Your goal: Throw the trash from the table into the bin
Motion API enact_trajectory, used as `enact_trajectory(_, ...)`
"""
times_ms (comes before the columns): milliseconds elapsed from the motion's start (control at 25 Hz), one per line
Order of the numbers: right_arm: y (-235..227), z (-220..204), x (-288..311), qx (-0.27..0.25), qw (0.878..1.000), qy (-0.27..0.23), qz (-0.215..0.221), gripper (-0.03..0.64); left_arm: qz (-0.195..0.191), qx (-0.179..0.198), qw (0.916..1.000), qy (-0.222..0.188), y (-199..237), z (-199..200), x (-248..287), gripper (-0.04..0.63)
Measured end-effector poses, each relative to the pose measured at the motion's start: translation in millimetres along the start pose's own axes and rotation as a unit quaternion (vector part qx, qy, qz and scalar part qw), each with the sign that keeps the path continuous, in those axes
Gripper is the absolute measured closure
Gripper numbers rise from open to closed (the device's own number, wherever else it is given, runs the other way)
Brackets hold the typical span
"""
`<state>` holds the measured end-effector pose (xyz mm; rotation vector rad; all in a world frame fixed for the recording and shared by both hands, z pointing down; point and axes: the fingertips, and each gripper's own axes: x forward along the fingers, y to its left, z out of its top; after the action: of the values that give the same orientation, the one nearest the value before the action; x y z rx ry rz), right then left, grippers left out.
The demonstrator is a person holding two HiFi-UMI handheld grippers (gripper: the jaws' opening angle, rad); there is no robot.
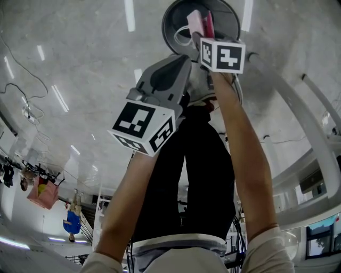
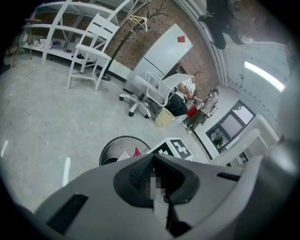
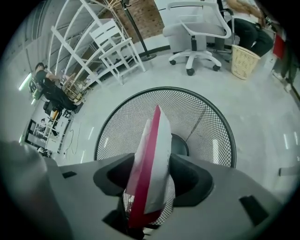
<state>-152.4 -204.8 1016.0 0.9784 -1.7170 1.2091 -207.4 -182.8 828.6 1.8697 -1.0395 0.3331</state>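
Observation:
A black wire-mesh bin [image 3: 206, 126] stands on the pale floor right under my right gripper [image 3: 152, 176]. A flat pink-and-white packet [image 3: 152, 159] stands on edge between its jaws, with a dark gap on each side, so the jaws are open and the pads do not press it. In the head view the same packet [image 1: 200, 22] sits over the bin [image 1: 173, 16], below the right gripper [image 1: 201, 36]. My left gripper [image 2: 154, 161] hangs beside it, shut on nothing, a little short of the bin [image 2: 112, 147].
A white office chair [image 3: 194, 33] and a straw basket [image 3: 243, 61] stand beyond the bin. A white wooden chair [image 2: 89, 51] and a coat stand [image 2: 126, 37] are further off. People sit at the far wall [image 2: 197, 105].

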Motion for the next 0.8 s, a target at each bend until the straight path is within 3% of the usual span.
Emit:
enact_trajectory(320,-1,2,-1,-0.006,1.000,-0.004,-0.006,0.345,-0.002,0.000,1.0000,-0.001,-3,2,2,0.590)
enact_trajectory(800,8,11,-23,-0.008,1.000,-0.019,0.014,0.344,-0.003,0.005,1.0000,-0.003,-14,12,3,0.591)
